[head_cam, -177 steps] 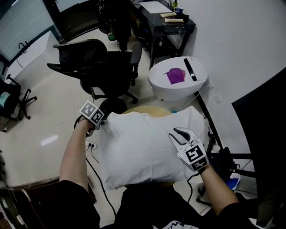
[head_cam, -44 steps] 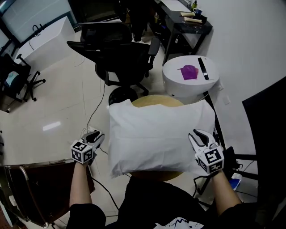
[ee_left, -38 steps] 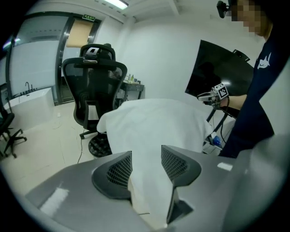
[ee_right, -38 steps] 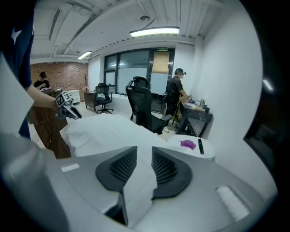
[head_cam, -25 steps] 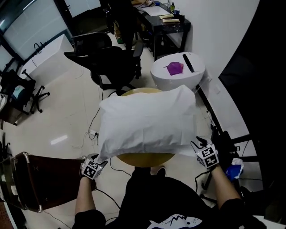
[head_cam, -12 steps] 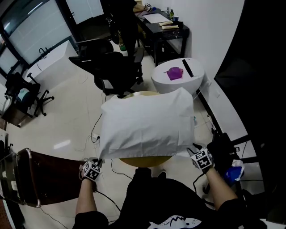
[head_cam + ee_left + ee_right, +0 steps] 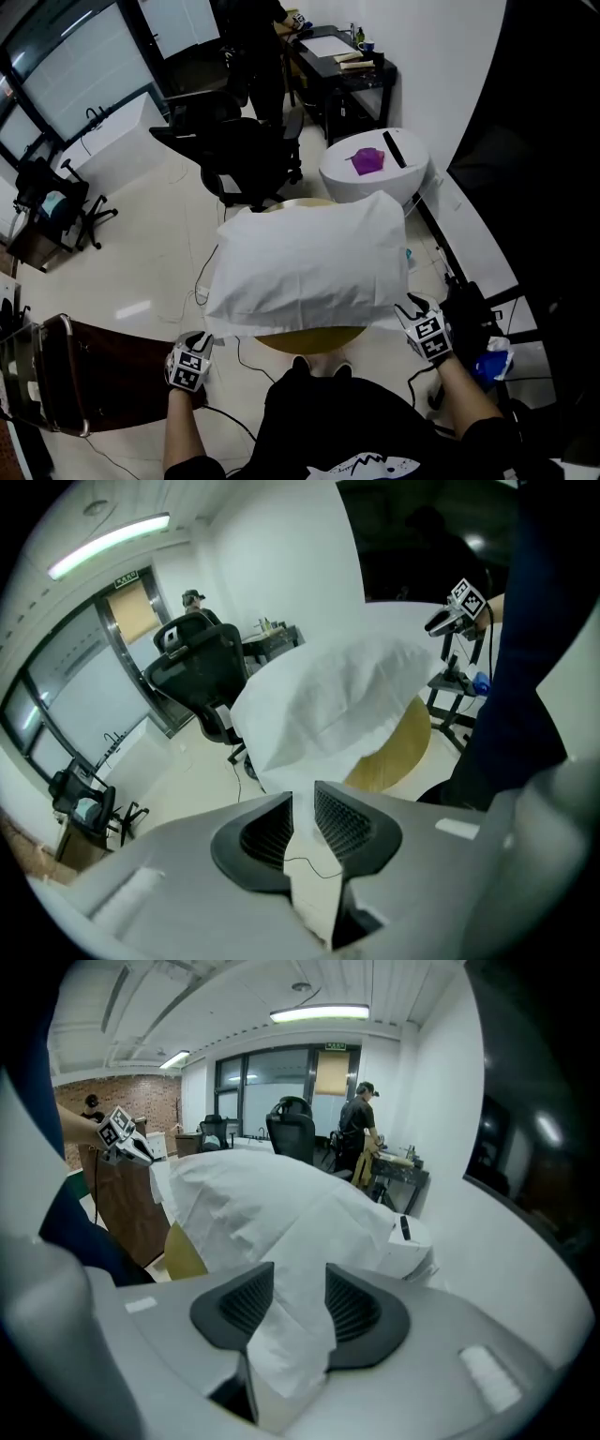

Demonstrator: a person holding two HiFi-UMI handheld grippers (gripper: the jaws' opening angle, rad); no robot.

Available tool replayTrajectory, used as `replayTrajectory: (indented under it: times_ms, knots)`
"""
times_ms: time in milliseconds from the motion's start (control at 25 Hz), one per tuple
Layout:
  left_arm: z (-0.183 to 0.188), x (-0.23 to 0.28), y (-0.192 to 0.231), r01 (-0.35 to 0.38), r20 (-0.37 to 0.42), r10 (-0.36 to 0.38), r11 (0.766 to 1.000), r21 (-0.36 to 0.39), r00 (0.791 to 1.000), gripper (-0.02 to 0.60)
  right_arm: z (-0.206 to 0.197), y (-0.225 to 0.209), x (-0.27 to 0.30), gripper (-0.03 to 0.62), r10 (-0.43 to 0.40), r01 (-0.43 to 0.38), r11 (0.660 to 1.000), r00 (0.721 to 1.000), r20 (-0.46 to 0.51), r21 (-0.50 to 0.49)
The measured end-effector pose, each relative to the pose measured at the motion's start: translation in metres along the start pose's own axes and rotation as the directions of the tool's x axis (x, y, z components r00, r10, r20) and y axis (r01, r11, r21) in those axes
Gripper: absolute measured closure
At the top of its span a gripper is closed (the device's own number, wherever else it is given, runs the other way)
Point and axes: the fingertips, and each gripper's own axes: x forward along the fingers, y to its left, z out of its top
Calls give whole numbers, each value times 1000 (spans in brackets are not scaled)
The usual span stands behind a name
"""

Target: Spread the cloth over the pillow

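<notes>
A glossy pale floor [image 7: 141, 272] is seen around a round wooden table [image 7: 309, 339]. Nearest, the left gripper [image 7: 200, 339] is clamped on the near left corner of the thin, creased white cloth [image 7: 309, 262], its ribbed pads having just eased slightly apart. The right gripper [image 7: 410, 307] is closed on the bunched near right corner. The cloth is draped over the puffy pillow on the table. Farther off, a black office chair [image 7: 248, 155] is seen. Earlier, the left gripper was held clear of the cloth.
</notes>
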Motion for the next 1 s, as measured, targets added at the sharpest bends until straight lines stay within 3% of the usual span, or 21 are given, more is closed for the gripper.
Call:
replayTrajectory:
  times_ms: [80, 200, 320, 400, 440, 520, 600, 760, 1000]
  knots:
    - [14, -15, -1, 19, 41, -19, 1000, -2, 999, 496, 18, -1, -8, 410, -14, 14, 1000, 999, 32, -6]
    - [37, -32, -4, 61, 102, -62, 998, 10, 993, 372, 40, 2, -19, 410, -37, 36, 999, 997, 71, 3]
    - [66, -43, -13, 120, 190, -125, 992, 39, 974, 294, 57, 9, -24, 411, -57, 53, 998, 993, 101, 41]
    - [85, -52, -24, 143, 236, -162, 985, 97, 958, 288, 62, 19, -24, 418, -58, 50, 996, 993, 102, 79]
    - [93, -56, -28, 139, 257, -169, 982, 130, 952, 303, 63, 25, -25, 432, -57, 47, 994, 993, 100, 101]
    - [106, -62, -33, 122, 297, -168, 978, 167, 940, 470, 68, 36, -28, 519, -64, 50, 989, 992, 104, 138]
    - [113, -62, -40, 131, 322, -178, 978, 163, 930, 490, 73, 47, -34, 586, -73, 55, 986, 991, 112, 155]
    - [118, -55, -59, 195, 315, -232, 970, 143, 920, 580, 77, 79, -41, 586, -43, 22, 988, 990, 133, 153]
    - [129, -61, -93, 268, 355, -329, 940, 212, 875, 580, 75, 126, -53, 586, 4, -24, 991, 989, 148, 131]
